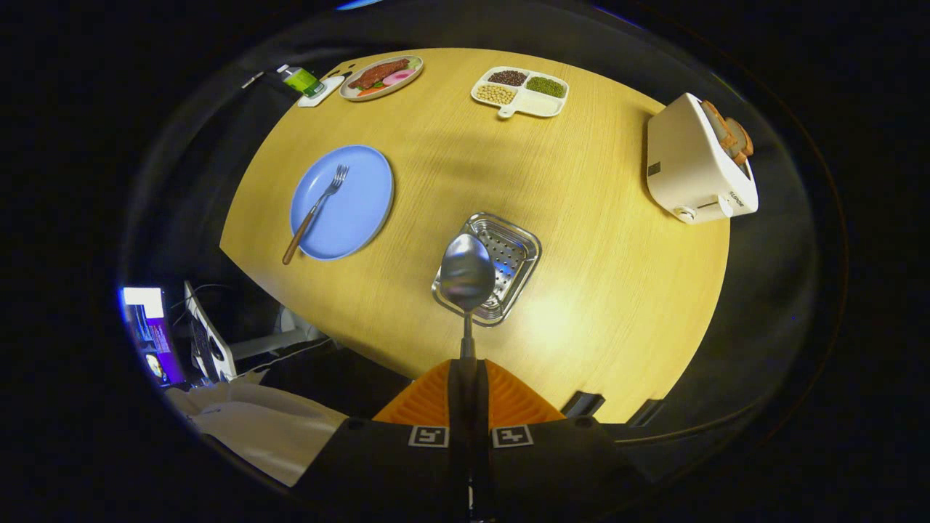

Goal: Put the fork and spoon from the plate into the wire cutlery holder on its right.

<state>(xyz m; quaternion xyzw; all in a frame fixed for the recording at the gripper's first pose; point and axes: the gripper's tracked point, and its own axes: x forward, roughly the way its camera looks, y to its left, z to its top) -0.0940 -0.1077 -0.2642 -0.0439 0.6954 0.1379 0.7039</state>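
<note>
Below, we see the wooden surface point(581, 240) spread wide under the camera. Largest on it is the white toaster point(694, 163) at the far right, with bread point(729, 134) standing in its slots. Next in size is the blue plate point(360, 211), well to the left of the tongs. On it lies the fork point(317, 209), tines on the plate and wooden handle running out past the near rim. The holder point(501, 265), a square metal basket with a perforated floor, sits to the right of the plate, just ahead of the tongs. Beyond, at the far edge, we see a white divided tray point(534, 105) with beans and grains in its compartments, and to its left an oval dish point(367, 91) of food. Just beside that dish stands a small green bottle point(301, 80) on a white pad.

The tongs point(466, 370) are clenched on the spoon point(466, 272): both fingers press on its handle. The bowl of the spoon points forward and overlaps the near left part of the holder in view; we cannot tell whether it touches the basket or hangs above it.

Off the surface, lower left, we see a lit screen point(149, 330) and white cloth point(254, 428).
</note>
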